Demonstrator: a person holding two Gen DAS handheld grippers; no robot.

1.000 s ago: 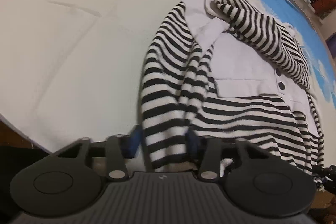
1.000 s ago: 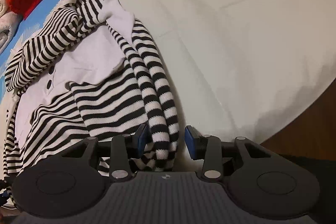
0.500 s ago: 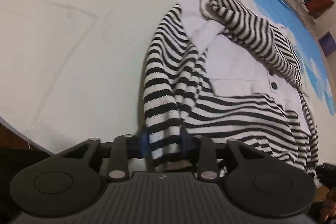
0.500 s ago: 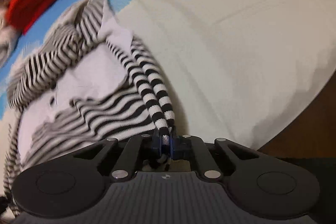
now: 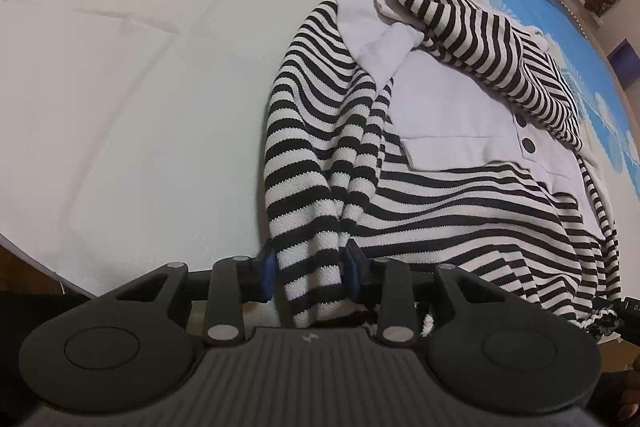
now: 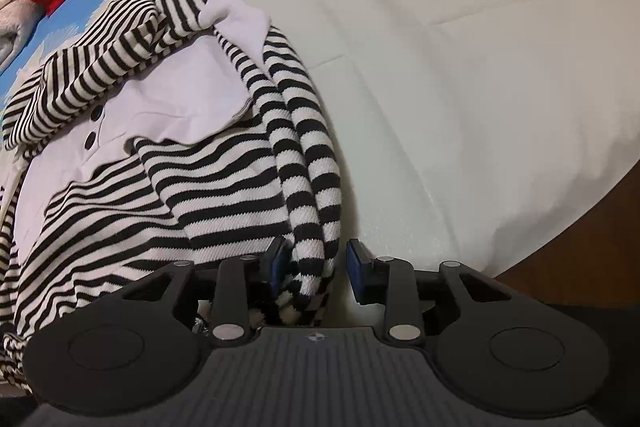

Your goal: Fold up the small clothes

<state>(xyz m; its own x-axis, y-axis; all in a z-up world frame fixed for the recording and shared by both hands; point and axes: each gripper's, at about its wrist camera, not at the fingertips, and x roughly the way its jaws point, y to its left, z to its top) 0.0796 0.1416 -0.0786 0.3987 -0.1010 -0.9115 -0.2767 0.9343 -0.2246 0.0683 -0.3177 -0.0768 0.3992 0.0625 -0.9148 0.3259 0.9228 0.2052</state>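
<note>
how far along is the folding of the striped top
Early. The striped top lies on the bed, one sleeve across its chest. The left gripper pinches a striped edge; the right gripper has just been opening, striped fabric loose between its jaws. Body folds remain.

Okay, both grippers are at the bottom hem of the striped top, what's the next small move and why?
Probably close the right gripper again: its jaws have just been opening, and a gap shows beside the striped top there. The left gripper already pinches its bunch of hem, so both corners can then lift together.
</note>
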